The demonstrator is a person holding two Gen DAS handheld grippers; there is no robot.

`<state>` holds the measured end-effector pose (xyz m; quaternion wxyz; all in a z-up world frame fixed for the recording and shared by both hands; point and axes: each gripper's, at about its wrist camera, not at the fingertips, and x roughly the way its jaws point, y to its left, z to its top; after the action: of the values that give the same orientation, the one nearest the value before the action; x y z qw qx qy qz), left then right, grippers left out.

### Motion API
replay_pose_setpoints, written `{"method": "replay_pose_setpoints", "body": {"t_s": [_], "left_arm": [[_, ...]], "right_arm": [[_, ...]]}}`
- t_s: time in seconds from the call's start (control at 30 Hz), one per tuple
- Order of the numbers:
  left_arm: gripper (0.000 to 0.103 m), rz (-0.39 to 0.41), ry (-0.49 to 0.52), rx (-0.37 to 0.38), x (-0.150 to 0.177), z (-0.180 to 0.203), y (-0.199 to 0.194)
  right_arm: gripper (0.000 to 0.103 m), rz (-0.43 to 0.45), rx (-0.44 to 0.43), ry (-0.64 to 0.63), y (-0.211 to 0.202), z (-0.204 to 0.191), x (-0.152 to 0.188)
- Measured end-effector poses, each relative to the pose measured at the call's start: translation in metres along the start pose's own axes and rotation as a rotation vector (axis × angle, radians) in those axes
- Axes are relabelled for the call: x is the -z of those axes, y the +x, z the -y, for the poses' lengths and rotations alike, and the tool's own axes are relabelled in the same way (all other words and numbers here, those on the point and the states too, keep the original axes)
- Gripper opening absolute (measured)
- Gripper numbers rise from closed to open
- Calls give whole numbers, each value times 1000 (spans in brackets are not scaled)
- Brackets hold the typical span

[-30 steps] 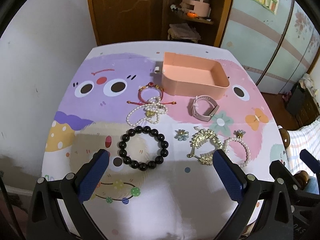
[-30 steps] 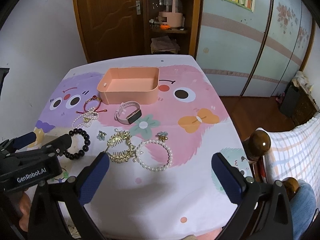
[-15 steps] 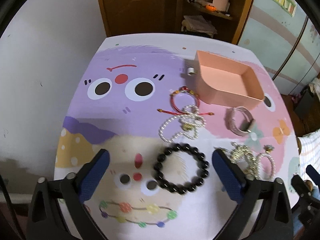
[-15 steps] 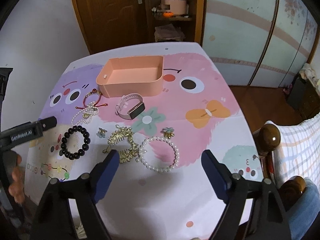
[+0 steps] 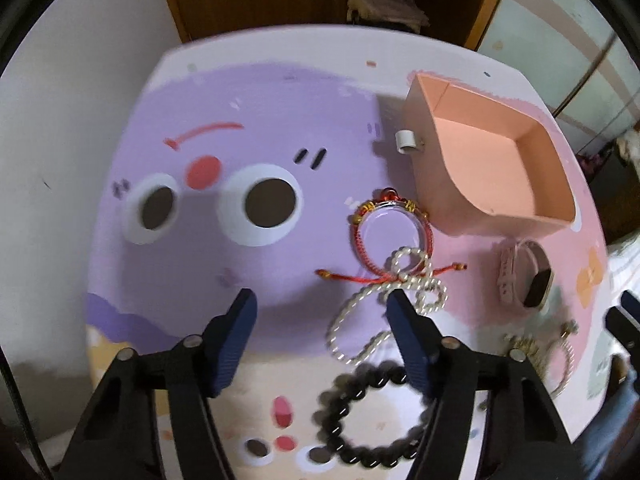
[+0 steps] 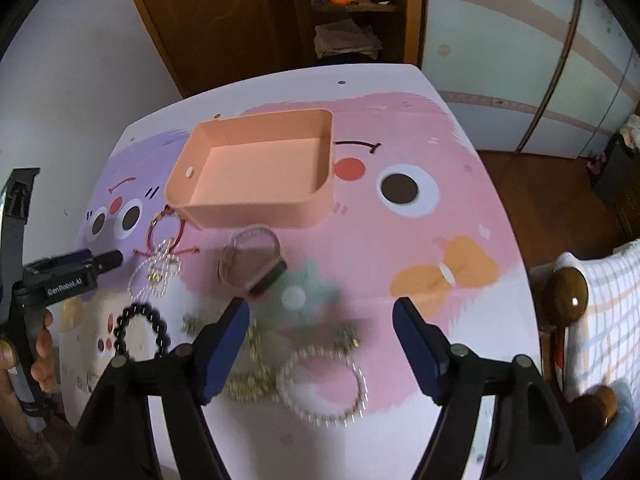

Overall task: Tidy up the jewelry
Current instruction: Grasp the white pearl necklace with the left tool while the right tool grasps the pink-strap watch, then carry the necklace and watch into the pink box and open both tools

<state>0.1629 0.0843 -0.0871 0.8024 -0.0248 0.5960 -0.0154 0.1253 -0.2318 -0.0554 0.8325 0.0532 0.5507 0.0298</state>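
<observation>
Two grippers, left and right, spread wide and empty near pink box; snag risk: pearl strand tangled with red bracelet.

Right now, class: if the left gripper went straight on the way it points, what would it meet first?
Probably the tablecloth beside the pearl necklace, which lies at the left gripper's right finger; depth is unclear.

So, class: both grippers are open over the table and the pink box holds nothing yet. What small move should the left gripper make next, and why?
Probably ease the left gripper down and slightly right, closing on the pearl necklace. Its jaws are open and empty, its right finger is already over the strand, and the pink box sits just beyond.
</observation>
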Motion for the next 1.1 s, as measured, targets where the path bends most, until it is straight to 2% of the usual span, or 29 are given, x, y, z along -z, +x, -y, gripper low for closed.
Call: {"method": "replay_pose_setpoints", "body": {"t_s": [0.13, 0.27, 0.57, 0.63, 0.67, 0.73, 0.77, 0.8, 0.83, 0.87, 0.9, 1.0, 1.1], "left_arm": [[60, -52, -60, 100, -9, -3, 16], [56, -65, -57, 142, -14, 2, 19], [56, -64, 126, 135, -13, 49, 24], [56, -70, 152, 123, -14, 60, 30], [56, -72, 156, 118, -14, 60, 31], [56, -80, 161, 94, -18, 68, 38], [51, -73, 168, 79, -20, 71, 39], [40, -71, 173, 72, -21, 72, 39], [32, -79, 176, 64, -23, 75, 41], [15, -95, 172, 74, -25, 77, 44], [9, -107, 162, 103, -27, 78, 44], [6, -114, 168, 86, -29, 82, 44], [4, -112, 152, 104, -30, 83, 38]], "right_arm": [[71, -57, -24, -9, 28, -6, -20], [68, -109, -31, -30, 54, -15, -32], [67, -130, -22, -55, 86, -25, -39], [60, -142, -23, -55, 92, -25, -40], [51, -152, -28, -55, 96, -25, -40], [47, -143, -21, -63, 98, -26, -41], [42, -151, -16, -68, 100, -26, -42], [33, -144, -14, -69, 99, -26, -43], [29, -145, -13, -67, 99, -25, -44], [21, -152, -20, -64, 100, -24, -45], [9, -160, -39, -55, 100, -22, -46], [6, -187, -82, -16, 102, -15, -46], [6, -192, -101, 2, 98, -9, -45]]}}
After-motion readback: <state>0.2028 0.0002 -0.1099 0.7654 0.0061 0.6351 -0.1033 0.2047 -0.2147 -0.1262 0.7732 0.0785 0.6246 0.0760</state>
